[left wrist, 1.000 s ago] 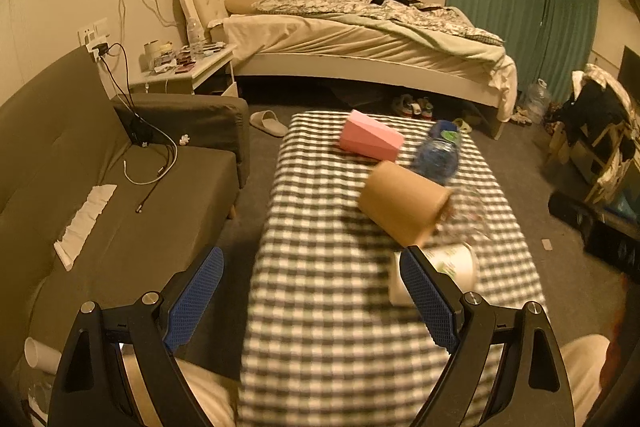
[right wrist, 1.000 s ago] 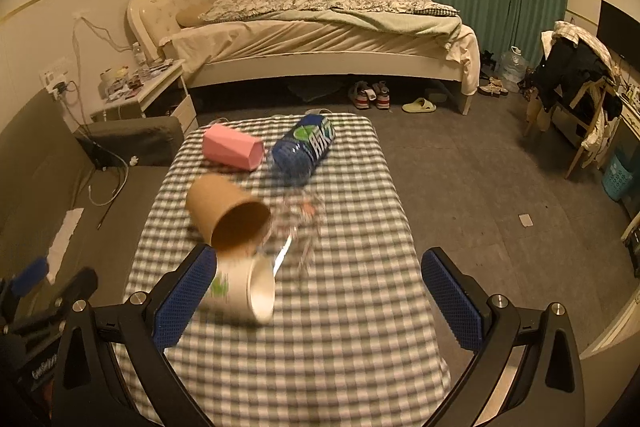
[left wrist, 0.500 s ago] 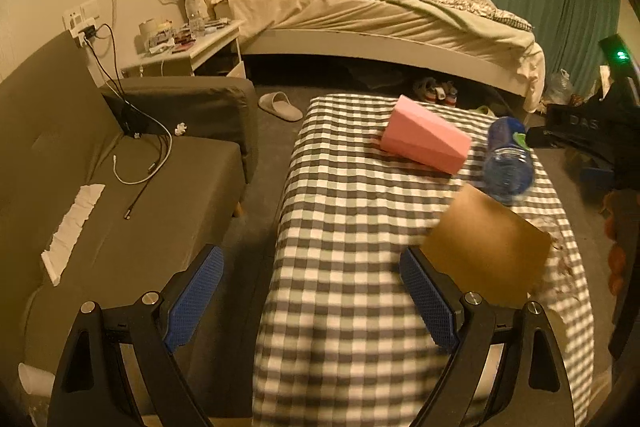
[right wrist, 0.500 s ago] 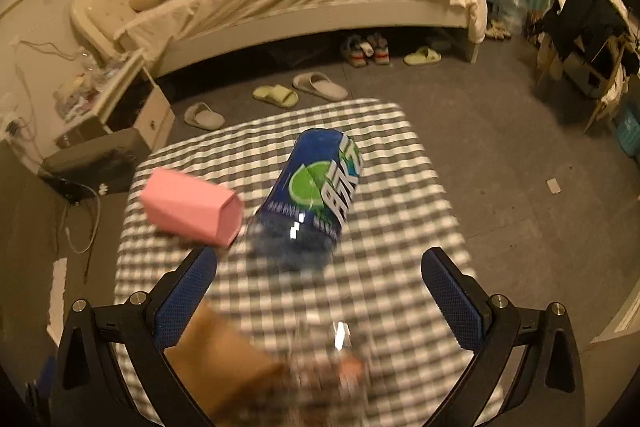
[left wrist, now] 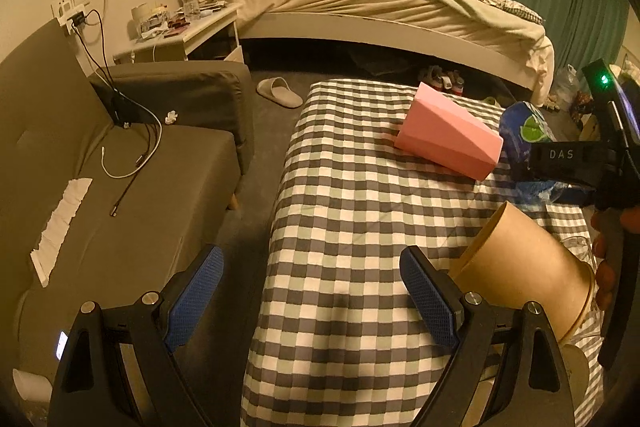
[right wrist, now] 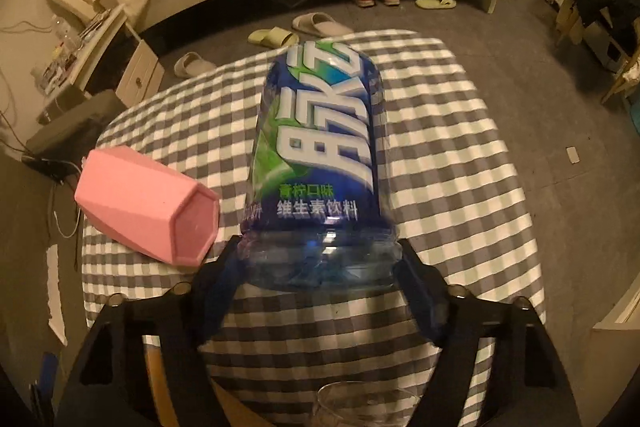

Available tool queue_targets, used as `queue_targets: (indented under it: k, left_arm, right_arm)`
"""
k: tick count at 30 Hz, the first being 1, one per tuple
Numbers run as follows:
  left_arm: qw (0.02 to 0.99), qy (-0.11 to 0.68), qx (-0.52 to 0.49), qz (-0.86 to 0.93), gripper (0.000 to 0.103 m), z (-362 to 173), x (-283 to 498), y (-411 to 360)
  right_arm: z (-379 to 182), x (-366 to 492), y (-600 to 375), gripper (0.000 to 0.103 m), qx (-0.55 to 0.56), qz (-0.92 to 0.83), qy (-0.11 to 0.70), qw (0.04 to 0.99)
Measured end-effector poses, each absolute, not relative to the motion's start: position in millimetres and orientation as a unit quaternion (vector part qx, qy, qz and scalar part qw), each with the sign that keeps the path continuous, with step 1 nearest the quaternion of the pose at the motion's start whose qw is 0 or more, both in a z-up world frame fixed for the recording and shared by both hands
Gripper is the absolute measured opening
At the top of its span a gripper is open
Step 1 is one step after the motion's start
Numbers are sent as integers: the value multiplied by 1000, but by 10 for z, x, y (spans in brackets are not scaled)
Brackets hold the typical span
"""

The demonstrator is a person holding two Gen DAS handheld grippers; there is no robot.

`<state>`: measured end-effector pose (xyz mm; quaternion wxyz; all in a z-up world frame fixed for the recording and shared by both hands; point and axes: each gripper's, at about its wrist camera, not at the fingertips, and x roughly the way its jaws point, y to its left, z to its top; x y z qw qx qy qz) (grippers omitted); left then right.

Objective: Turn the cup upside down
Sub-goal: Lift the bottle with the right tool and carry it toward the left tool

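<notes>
The right hand-held gripper (right wrist: 320,267) has dropped toward the far end of the worktop (right wrist: 460,155), and its jaws now straddle the base of the blue bottle (right wrist: 320,163); whether they clamp it, I cannot tell. The left hand-held gripper (left wrist: 312,291) stays wide apart, empty. The brown cup (left wrist: 528,267) lies on its side near the right edge, the pink cup (left wrist: 448,135) toward the far end, neither flipped.

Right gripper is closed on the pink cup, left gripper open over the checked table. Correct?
Not quite. In the right wrist view the right gripper is closed on the blue bottle, not the pink cup, which lies untouched on its side to the left of the bottle. The left gripper is open over the checked table, as you said.
</notes>
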<state>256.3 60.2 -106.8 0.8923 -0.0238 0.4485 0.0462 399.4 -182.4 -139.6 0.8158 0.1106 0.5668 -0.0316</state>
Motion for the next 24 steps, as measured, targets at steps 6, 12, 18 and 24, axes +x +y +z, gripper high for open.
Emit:
queue_targets:
  k: [6,12,18,24]
  left_arm:
    - [893,446,-22,49,93,-915,2445,558]
    - [905,422,-18,46,93,-545,2159,438]
    - [921,388,-21,43,93,-143,1658,373]
    - [924,379,-18,43,93,-12,1093,329]
  right_arm:
    - [-1090,3782,-1841,72,78,-22,527,846]
    - [-472,3239,-1930,72,55,-5,475,878]
    - [61,2407,-2020,72,68,16,441,895]
    - [156,1326,-1888,72,65,49,429,900]
